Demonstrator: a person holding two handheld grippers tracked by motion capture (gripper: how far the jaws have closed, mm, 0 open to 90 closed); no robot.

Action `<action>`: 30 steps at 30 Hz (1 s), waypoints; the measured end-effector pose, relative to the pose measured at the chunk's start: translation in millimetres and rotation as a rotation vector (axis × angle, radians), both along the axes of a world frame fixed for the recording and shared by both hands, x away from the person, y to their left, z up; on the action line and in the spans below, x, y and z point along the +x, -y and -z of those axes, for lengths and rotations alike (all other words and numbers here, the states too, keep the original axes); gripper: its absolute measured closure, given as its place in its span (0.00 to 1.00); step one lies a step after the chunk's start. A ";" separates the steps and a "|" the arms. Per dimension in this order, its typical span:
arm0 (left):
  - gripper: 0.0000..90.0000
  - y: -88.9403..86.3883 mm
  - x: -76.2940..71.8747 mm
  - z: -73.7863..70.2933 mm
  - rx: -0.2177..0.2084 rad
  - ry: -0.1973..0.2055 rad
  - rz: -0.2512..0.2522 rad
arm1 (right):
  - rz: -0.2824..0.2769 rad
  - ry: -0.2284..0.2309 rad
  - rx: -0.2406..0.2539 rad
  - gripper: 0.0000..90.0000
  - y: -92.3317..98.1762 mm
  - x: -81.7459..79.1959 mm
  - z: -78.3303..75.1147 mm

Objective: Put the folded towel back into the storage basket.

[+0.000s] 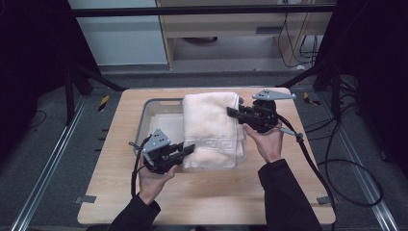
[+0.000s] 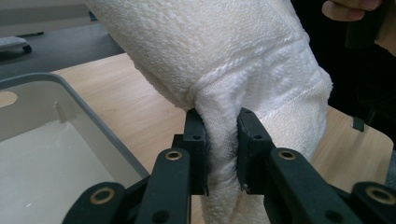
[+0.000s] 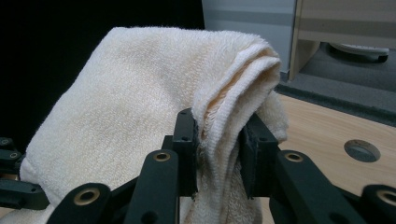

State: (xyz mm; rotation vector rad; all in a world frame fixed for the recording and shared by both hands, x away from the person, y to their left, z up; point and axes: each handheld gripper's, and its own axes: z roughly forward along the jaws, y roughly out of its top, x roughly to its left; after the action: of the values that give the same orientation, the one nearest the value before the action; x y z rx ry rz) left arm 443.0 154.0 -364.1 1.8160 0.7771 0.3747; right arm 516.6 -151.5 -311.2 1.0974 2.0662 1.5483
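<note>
In the high view the left gripper (image 1: 188,149) sits at lower centre-left, and its jaws point to the right. The right gripper (image 1: 232,112) sits right of centre, jaws pointing left. Both jaws are clamped on cloth.

A light wooden table (image 1: 207,197) stands on a grey floor (image 1: 43,154). Metal rails (image 1: 45,166) run along the floor at 9 and 3 o'clock. At 12 o'clock stand a pale panel (image 1: 122,31) and a wooden cabinet (image 1: 231,29). Black cables (image 1: 346,168) coil at 3 o'clock; the edges are dark.
</note>
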 end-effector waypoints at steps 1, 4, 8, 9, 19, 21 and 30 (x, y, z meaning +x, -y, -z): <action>0.84 -1.7 0.2 -1.3 0.000 0.001 -0.004 | -0.002 0.001 0.001 0.79 -1.7 0.9 -1.3; 0.84 -6.4 1.2 -4.6 -0.007 0.007 -0.015 | -0.006 0.008 0.001 0.79 -6.6 3.9 -4.5; 0.84 -12.1 1.9 -7.5 -0.009 0.016 -0.028 | -0.010 0.018 0.004 0.79 -12.7 5.6 -8.8; 0.84 -13.4 2.2 -8.2 -0.011 0.016 -0.032 | -0.012 0.022 0.003 0.79 -14.2 6.4 -9.8; 0.84 -31.6 5.5 -15.9 -0.040 0.026 -0.072 | -0.030 0.038 -0.002 0.79 -34.9 16.5 -21.5; 0.84 -35.4 5.6 -17.6 -0.047 0.029 -0.081 | -0.033 0.041 0.001 0.79 -38.3 18.6 -22.6; 0.84 -53.2 6.7 -25.3 -0.066 0.045 -0.129 | -0.051 0.052 -0.001 0.79 -57.7 28.4 -31.2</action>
State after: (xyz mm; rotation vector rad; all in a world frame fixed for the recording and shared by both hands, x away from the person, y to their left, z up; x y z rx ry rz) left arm 449.7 207.2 -338.8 1.6950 0.8678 0.4667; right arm 545.0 -93.9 -280.0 1.0007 2.0763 1.5822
